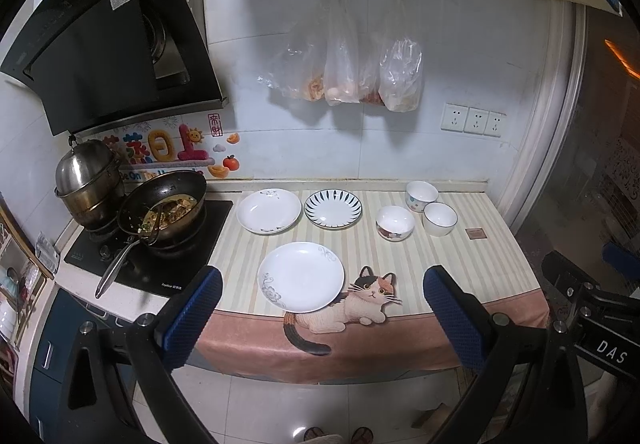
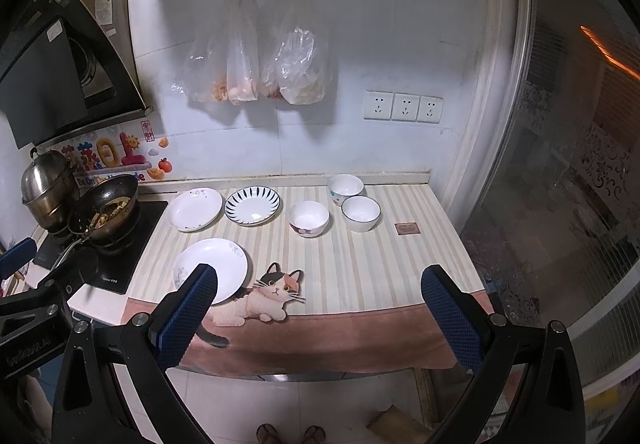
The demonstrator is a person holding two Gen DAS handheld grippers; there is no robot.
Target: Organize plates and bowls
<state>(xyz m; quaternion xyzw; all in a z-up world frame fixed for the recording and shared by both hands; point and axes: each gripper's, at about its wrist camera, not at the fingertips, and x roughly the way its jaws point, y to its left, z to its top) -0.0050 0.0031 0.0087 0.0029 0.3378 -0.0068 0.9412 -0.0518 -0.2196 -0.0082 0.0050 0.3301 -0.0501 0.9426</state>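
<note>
Three plates lie on the striped counter cloth (image 1: 460, 268): a white plate (image 1: 301, 277) at the front, a white plate (image 1: 268, 210) at the back left, and a blue-striped plate (image 1: 333, 209) beside it. Three white bowls stand to the right: one (image 1: 395, 222), one at the back (image 1: 421, 195), one with a dark rim (image 1: 439, 218). The right wrist view shows the same plates (image 2: 216, 268) (image 2: 195, 209) (image 2: 252, 205) and bowls (image 2: 309, 218) (image 2: 345, 188) (image 2: 360, 213). My left gripper (image 1: 322, 308) and right gripper (image 2: 318, 308) are both open and empty, short of the counter's front edge.
A wok with food (image 1: 164, 209) and a steel pot (image 1: 86, 179) sit on the black stove (image 1: 168, 264) at the left. Plastic bags (image 1: 348, 71) hang on the wall. A small brown square (image 1: 475, 233) lies at the right. A glass door (image 2: 560, 203) borders the right.
</note>
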